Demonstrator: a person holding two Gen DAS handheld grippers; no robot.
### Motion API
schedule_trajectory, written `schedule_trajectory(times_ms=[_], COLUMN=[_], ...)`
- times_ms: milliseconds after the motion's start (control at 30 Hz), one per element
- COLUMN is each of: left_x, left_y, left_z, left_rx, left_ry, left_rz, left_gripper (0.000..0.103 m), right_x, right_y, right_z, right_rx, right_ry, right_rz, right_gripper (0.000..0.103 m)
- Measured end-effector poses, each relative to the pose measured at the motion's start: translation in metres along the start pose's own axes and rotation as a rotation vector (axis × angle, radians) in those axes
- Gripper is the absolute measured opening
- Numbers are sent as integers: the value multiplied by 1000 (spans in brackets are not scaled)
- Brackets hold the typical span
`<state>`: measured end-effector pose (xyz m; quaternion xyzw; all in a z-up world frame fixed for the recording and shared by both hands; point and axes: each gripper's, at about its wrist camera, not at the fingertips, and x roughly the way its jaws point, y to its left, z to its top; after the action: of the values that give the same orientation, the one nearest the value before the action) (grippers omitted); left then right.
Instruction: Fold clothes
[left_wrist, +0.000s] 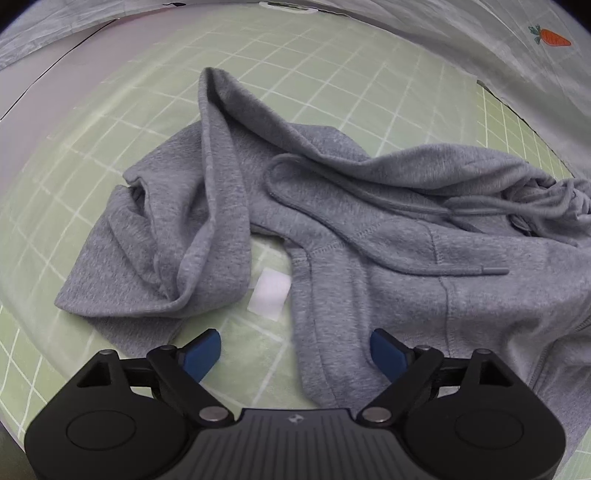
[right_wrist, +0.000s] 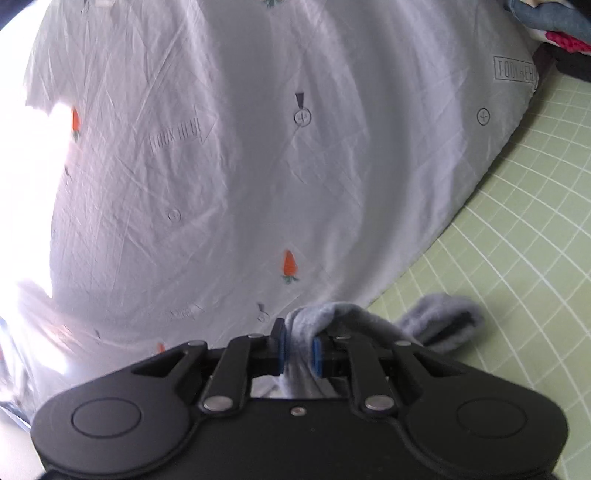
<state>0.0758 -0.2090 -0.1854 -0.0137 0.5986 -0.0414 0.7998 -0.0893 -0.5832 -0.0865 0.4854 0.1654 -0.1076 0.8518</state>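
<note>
Left wrist view: my left gripper hangs with fingers wide over the crumpled hoodie on the mat. My right gripper pinches hoodie fabric near the sheet.

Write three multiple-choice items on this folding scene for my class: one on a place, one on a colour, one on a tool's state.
1. Where does the white tag lie?
A. on the mat
B. on the sheet
C. in the left tool

2. What colour is the hoodie?
A. red
B. grey
C. green

3. What state is the right tool in?
A. open and empty
B. shut on the hoodie
C. shut on the sheet

Key: 1 A, the tag rests on the green mat between hoodie folds; 2 B, its fabric is grey throughout; 3 B, grey fabric is pinched between the blue pads, while the left tool is open.
</note>
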Motion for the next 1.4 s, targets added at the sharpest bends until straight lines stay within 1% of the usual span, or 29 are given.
schedule_trajectory(times_ms=[67, 167, 200, 233, 267, 300, 367, 433, 467, 500, 533, 600, 733, 767, 800, 833, 867, 900, 967, 1067, 1200, 1267, 1333, 1367, 1400], left_x=[2, 4, 4, 4, 5, 6, 9, 11, 11, 12, 12, 12, 12, 12, 12, 12, 13, 13, 13, 14, 15, 15, 14, 13, 11], left_y=[-4, -7, -7, -7, -7, -7, -8, -8, -9, -9, -9, -9, -10, -11, -11, -11, -12, -12, -12, -13, -14, -15, -17, -19, -21], left_z=[0, -1, -1, -1, -1, -1, 0, 0, 1, 1, 1, 2, 4, 5, 5, 5, 6, 6, 8, 10, 13, 15, 15, 13, 12], left_rx=[14, 35, 36, 32, 29, 29, 29, 28, 27, 27, 26, 26, 22, 21, 20, 18, 17, 14, 6, -3, -4, -4, -5, -6, -6], left_ry=[0, 3, 3, 4, 6, 9, 15, 20, 23, 24, 26, 28, 30, 31, 32, 34, 37, 41, 47, 52, 61, 64, 68, 69, 69], left_rz=[14, 31, 32, 32, 33, 38, 50, 61, 63, 64, 65, 66, 67, 68, 69, 70, 70, 71, 77, 85, 85, 85, 85, 85, 85], left_gripper=[92, 94, 94, 95, 97, 97, 101, 103, 103, 103, 103, 103, 103, 103, 103, 103, 103, 103, 103, 103, 103, 103, 103, 103, 103], right_x=[15, 37, 39, 30, 21, 14, 1, -12, -14, -15, -13, -10, 12, 18, 23, 29, 34, 38, 45, 52, 76, 86, 92, 93, 93], right_y=[-13, -33, -39, -44, -47, -47, -46, -46, -48, -49, -51, -57, -56, -55, -53, -51, -50, -48, -45, -38, -38, -41, -43, -42, -41], right_z=[-16, -39, -46, -51, -53, -48, -39, -31, -30, -29, -32, -42, -61, -65, -66, -66, -66, -64, -59, -48, -38, -36, -34, -34, -34], right_rx=[-33, -84, -86, -60, -48, -61, -88, -130, -186, -248, -318, -443, -628, -664, -672, -664, -652, -632, -595, -574, -543, -522, -514, -505, -496], right_ry=[93, 232, 258, 243, 222, 190, 125, 72, 75, 84, 106, 158, 233, 247, 248, 242, 234, 222, 198, 172, 179, 195, 211, 226, 226], right_rz=[-130, -324, -362, -348, -345, -361, -392, -437, -491, -547, -600, -662, -651, -643, -623, -600, -572, -538, -473, -393, -298, -266, -224, -203, -203], right_gripper=[19, 20, 25, 29, 38, 44, 44, 50, 61, 67, 68, 68, 73, 74, 75, 76, 80, 81, 81, 81, 81, 79, 60, 26, 7])
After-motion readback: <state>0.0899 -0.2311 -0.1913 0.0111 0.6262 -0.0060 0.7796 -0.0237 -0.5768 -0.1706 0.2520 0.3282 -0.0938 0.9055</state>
